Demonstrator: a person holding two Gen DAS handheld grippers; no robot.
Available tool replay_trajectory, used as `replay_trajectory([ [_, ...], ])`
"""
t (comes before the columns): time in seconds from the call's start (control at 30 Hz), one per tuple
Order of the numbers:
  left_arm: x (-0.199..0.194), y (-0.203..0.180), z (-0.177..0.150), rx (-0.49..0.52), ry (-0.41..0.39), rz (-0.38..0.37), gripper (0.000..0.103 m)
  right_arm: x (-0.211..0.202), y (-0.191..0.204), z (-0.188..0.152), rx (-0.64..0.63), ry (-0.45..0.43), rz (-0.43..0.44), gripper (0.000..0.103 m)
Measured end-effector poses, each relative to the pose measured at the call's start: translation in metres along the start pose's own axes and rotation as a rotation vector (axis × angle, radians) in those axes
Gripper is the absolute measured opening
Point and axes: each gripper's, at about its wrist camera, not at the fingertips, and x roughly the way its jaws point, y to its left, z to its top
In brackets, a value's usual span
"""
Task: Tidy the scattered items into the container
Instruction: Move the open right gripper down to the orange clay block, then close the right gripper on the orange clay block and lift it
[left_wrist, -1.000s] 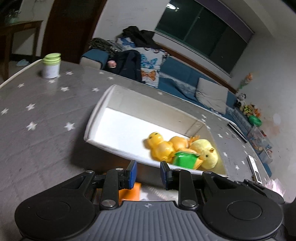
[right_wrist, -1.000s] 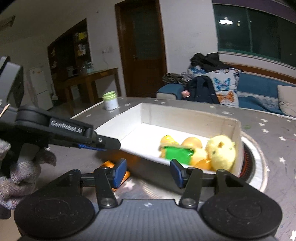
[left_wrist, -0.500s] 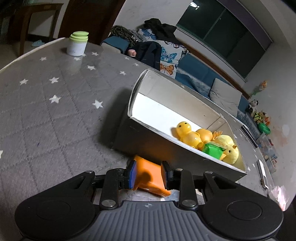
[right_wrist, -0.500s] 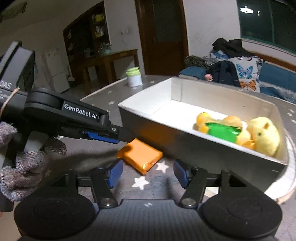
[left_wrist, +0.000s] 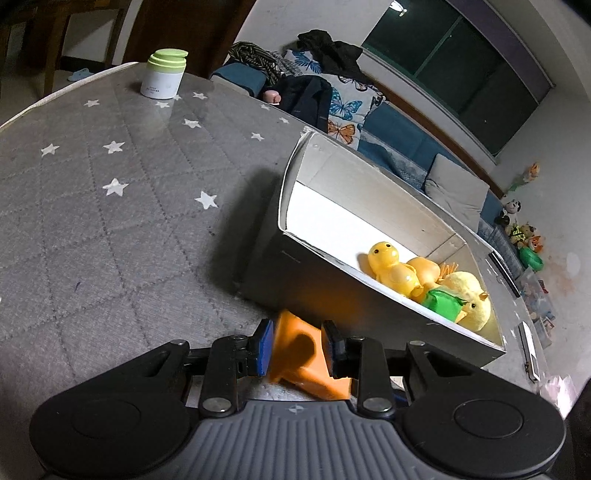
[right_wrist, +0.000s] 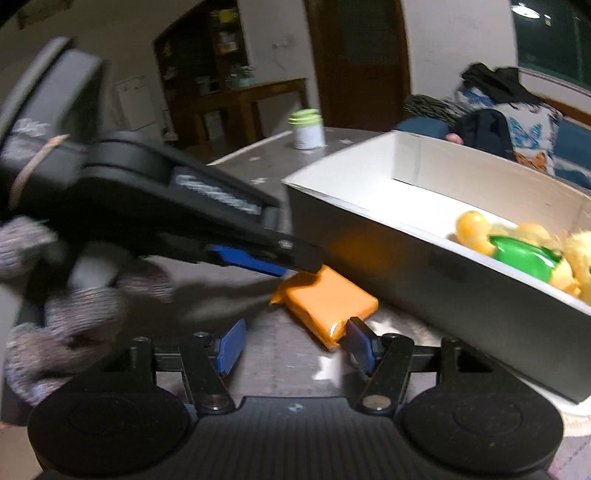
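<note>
So my left gripper (left_wrist: 297, 345) has its jaws spread around the orange packet (left_wrist: 295, 350), one pad on each side, though I can't tell if they're touching it. The packet lies flat on the starry grey table (left_wrist: 110, 240), right beside the white box (left_wrist: 295, 266). My right gripper (right_wrist: 291, 345) sits wide open just short of it.

Both grippers (left_wrist: 297, 347) (right_wrist: 293, 343) are chunky black plastic with blue finger pads, silver screws, plus a speckled grey knit glove (right_wrist: 62, 295).
</note>
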Motion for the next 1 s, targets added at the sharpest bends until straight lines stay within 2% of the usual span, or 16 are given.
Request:
replay_trajectory([
  [0.13, 0.001, 0.002, 0.001, 0.004, 0.002, 0.006, 0.031, -0.005, 0.004, 0.001, -0.033, -0.009, 0.017, 0.062],
  [0.3, 0.001, 0.004, 0.002, -0.005, 0.006, 0.001, 0.031, -0.001, -0.007, 0.007, -0.043, -0.008, -0.053, 0.062],
  [0.53, 0.002, 0.005, 0.003, -0.006, 0.015, -0.018, 0.031, 0.022, -0.017, 0.017, -0.059, 0.041, -0.048, 0.062],
  [0.77, 0.003, 0.014, 0.002, -0.029, 0.028, -0.017, 0.031, 0.015, -0.004, 0.012, -0.091, 0.065, -0.006, 0.061],
  [1.0, 0.001, 0.017, -0.003, -0.039, 0.039, -0.023, 0.031, 0.018, 0.003, 0.01, -0.107, 0.062, -0.03, 0.06],
])
